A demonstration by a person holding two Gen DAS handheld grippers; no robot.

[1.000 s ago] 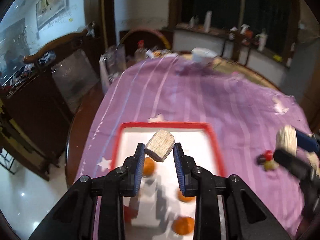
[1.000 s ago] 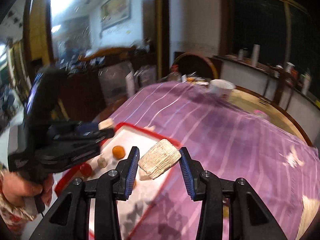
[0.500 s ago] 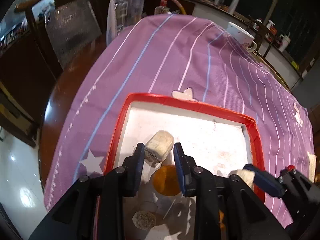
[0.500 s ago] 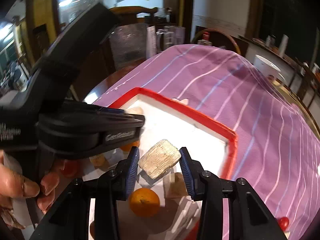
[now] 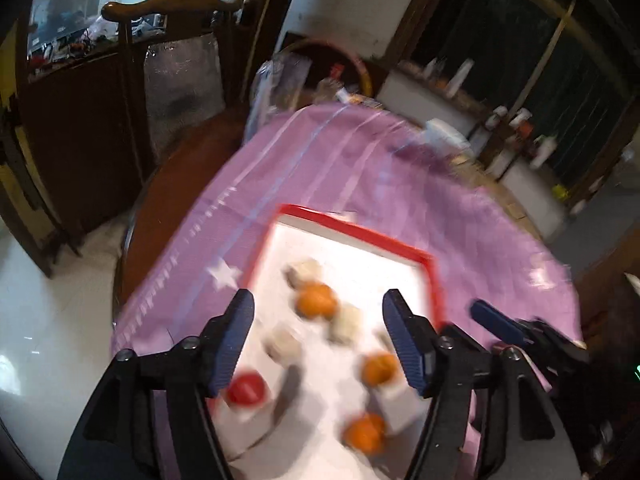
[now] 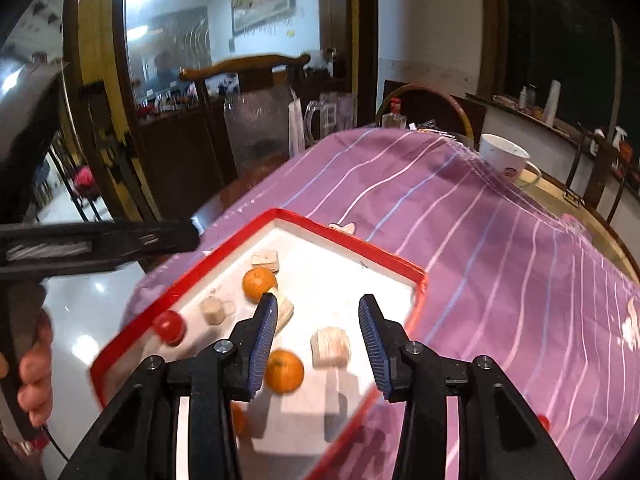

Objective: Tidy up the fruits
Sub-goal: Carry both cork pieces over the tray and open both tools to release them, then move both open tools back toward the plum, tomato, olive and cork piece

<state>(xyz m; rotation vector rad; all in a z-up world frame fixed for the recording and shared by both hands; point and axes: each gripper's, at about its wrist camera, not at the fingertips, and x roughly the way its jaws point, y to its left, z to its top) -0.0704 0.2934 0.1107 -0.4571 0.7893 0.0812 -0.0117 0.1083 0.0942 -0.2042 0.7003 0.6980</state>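
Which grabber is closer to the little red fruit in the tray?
Probably the left. The left gripper hangs over the red fruit by the tray edge; the right gripper is farther along.

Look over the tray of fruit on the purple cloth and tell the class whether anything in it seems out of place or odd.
Yes. Among the oranges and the red fruit in the red-rimmed tray lie several pale, woody-looking blocks, which do not look like fruit. One more small red fruit sits outside the tray on the cloth. Both grippers are open and empty.
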